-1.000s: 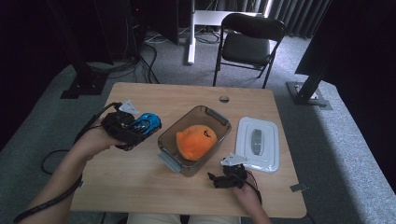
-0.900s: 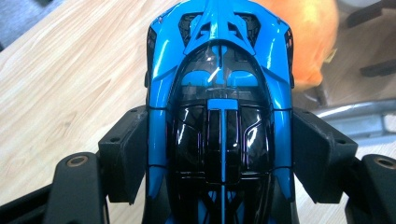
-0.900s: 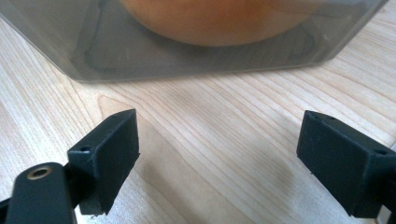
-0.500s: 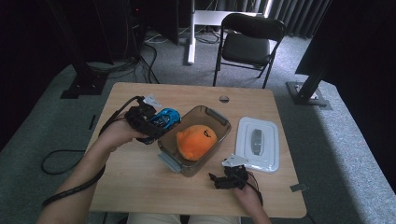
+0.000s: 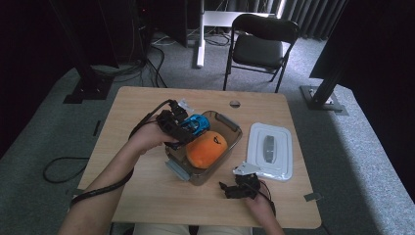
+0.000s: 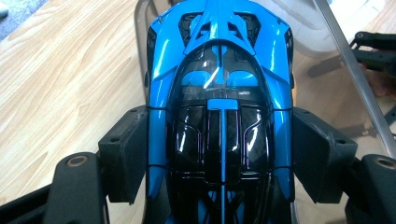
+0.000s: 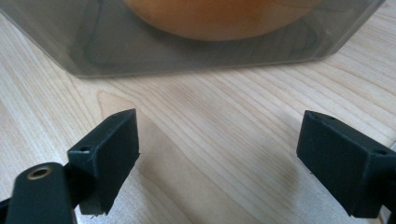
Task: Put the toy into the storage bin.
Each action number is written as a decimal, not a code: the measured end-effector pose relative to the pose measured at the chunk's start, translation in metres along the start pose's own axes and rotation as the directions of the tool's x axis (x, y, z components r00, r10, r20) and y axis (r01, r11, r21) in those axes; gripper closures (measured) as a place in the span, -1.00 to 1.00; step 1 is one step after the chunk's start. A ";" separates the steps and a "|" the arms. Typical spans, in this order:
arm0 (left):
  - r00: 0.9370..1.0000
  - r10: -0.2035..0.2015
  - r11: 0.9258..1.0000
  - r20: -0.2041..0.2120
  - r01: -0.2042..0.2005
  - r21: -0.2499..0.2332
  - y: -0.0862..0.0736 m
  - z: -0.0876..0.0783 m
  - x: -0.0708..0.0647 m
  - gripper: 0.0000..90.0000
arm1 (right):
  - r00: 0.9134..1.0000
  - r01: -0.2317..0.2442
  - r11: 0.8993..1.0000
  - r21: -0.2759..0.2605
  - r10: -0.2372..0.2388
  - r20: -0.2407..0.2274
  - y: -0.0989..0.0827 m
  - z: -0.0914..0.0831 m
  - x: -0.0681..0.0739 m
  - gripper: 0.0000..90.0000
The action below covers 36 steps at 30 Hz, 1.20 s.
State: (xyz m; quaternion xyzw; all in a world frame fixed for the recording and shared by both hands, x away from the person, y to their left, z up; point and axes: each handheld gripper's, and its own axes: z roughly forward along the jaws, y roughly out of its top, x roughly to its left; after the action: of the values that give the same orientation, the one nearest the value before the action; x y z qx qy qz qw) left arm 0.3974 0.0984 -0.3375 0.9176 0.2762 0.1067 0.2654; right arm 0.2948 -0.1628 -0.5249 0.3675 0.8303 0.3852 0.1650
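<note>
The left gripper (image 5: 188, 128) has its jaws clamped on the sides of the blue car (image 6: 220, 107), held over the near-left edge of the clear tub (image 5: 225, 122). An orange toy (image 5: 206, 149) already takes up most of the tub, so the free room looks to be the far-left corner. Best bet: bring the car fully inside the rim, lower it beside the toy, then let go. The right gripper (image 5: 239, 188) sits on the table with its jaws wide apart, just in front of the tub, lid (image 5: 269, 149) off to the right.
</note>
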 end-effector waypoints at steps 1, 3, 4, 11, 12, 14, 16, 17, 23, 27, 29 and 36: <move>1.000 0.005 1.000 0.010 -0.005 0.001 0.003 0.004 -0.001 -0.36 | 1.000 0.002 1.000 0.000 -0.002 0.001 0.000 0.000 0.000 -0.72; 1.000 0.008 1.000 0.014 -0.008 0.008 0.006 0.010 -0.003 -0.36 | 1.000 0.008 1.000 0.000 -0.008 -0.002 0.000 0.000 0.001 -0.72; 1.000 0.013 1.000 0.015 -0.013 0.011 0.007 0.012 -0.004 -0.36 | 1.000 0.009 1.000 0.000 -0.009 -0.002 0.000 0.000 0.001 -0.72; 1.000 -0.002 0.999 0.017 0.002 0.033 0.012 0.032 -0.007 -0.36 | 1.000 0.004 1.000 -0.005 -0.004 -0.010 -0.001 -0.001 0.000 -0.72; 1.000 0.000 0.999 0.014 -0.001 0.039 0.012 0.034 -0.007 -0.36 | 1.000 0.004 1.000 -0.006 -0.004 -0.010 -0.001 -0.001 0.000 -0.72; 1.000 0.000 0.999 0.001 0.000 0.049 0.012 0.038 -0.008 -0.36 | 1.000 0.003 1.000 -0.006 -0.003 -0.011 -0.001 -0.001 -0.001 -0.72; 1.000 -0.005 0.998 -0.009 0.006 0.057 0.011 0.042 -0.007 -0.36 | 1.000 0.000 1.000 -0.006 0.000 -0.013 -0.001 -0.001 -0.001 -0.72; 1.000 -0.013 0.998 -0.013 0.014 0.056 0.010 0.044 -0.007 -0.36 | 1.000 0.000 1.000 -0.005 0.000 -0.014 -0.001 -0.001 -0.001 -0.72; 0.999 -0.014 0.998 -0.029 0.015 0.061 0.009 0.050 -0.009 -0.36 | 1.000 0.002 1.000 -0.003 -0.002 -0.015 -0.001 -0.001 -0.001 -0.72; 0.999 -0.014 0.997 -0.043 0.017 0.073 0.007 0.056 -0.011 -0.36 | 1.000 0.003 1.000 -0.001 -0.003 -0.016 -0.001 -0.001 -0.001 -0.72; 0.999 -0.017 0.997 -0.039 0.020 0.073 0.006 0.059 -0.011 -0.36 | 1.000 0.005 1.000 0.000 -0.005 -0.017 -0.001 -0.001 -0.001 -0.72; 0.999 -0.001 0.996 -0.048 0.005 0.094 0.005 0.064 -0.013 -0.37 | 1.000 0.005 1.000 0.003 -0.005 -0.023 -0.001 -0.001 -0.001 -0.72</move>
State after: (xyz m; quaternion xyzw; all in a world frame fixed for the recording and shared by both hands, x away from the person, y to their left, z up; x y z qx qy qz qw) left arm 0.4112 0.0599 -0.3888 0.9257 0.2886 0.1153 0.2155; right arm 0.2942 -0.1644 -0.5248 0.3614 0.8335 0.3878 0.1559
